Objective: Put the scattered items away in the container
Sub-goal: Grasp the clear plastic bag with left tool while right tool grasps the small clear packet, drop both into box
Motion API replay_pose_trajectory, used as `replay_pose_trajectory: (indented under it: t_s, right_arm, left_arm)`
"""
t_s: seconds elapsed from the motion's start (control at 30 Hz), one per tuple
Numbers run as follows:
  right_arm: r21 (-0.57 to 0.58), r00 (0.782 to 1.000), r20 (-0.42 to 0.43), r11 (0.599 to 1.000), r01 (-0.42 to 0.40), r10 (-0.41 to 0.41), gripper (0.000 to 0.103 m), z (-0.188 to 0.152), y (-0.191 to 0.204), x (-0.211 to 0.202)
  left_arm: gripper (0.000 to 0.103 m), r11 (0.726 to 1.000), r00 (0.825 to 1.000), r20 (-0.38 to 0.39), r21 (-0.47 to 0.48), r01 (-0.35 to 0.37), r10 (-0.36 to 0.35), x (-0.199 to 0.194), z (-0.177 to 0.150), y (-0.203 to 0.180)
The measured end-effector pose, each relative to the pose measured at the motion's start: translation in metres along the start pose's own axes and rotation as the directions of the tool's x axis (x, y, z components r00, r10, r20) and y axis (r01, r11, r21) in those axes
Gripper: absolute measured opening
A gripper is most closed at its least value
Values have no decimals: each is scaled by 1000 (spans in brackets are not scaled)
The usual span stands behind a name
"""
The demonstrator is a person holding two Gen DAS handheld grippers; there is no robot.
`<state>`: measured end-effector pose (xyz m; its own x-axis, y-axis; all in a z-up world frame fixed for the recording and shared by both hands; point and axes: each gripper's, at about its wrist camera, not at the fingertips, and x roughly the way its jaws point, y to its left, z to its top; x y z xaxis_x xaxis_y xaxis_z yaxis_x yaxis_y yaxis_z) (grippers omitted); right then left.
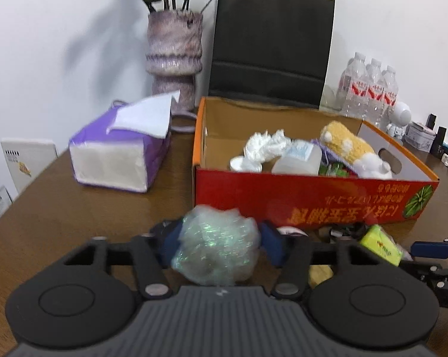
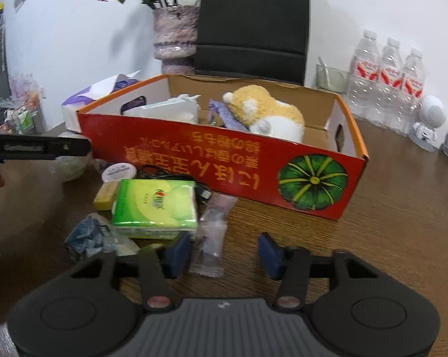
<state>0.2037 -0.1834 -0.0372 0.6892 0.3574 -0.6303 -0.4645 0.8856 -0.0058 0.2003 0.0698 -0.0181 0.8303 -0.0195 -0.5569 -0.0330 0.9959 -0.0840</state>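
- The left tool [image 1: 219, 245] pinches a crumpled clear wrap ball [image 1: 215, 247] between its blue pads, just before the red box [image 1: 298, 199].
- The right tool [image 2: 224, 253] stands spread; a clear sachet [image 2: 210, 247] lies between its pads, apparently untouched.
- A green tissue pack [image 2: 155, 205], a yellow block [image 2: 105, 196] and a white jar [image 2: 119, 172] crowd the surface [image 2: 372, 238] before the box.
- A plush toy [image 2: 265, 110] lies inside.

The left gripper [image 1: 219, 245] clamps a crumpled clear plastic ball [image 1: 216, 247] between its blue pads, just in front of the red cardboard box [image 1: 307, 199]. Inside the box: a plush toy [image 1: 350, 145] and a bottle [image 1: 298, 157]. Left of the box: a purple tissue pack [image 1: 116, 151].
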Motion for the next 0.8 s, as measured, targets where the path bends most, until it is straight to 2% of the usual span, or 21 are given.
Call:
replay_pose_trajectory:
  t_s: [0.03,0.1,0.37,0.6,0.8]
  right_arm:
    - [-5,1000,1,1000,-5,5,33,0,2,-1]
    - [2,1000,1,1000,-18,18,18,-1,3,-2]
    - [87,1000,2,996,-24,24,17,-5,-2,-10]
    - [158,1000,29,987,-10,6,17,-11,-14,-25]
    - [161,996,89,987,0,-14,17,0,-19,-41]
  left_arm:
    - [47,1000,1000,-1,-3,4,-4,0,-1,0]
    - [44,1000,1000,5,-11,2,-2,-2,-3,1]
    - [43,997,1000,12,-69,26,-25,-15,-9,8]
    - [43,997,999,16,-68,35,-34,-28,-16,11]
    - [43,997,995,79,-51,64,-60,-48,-3,6]
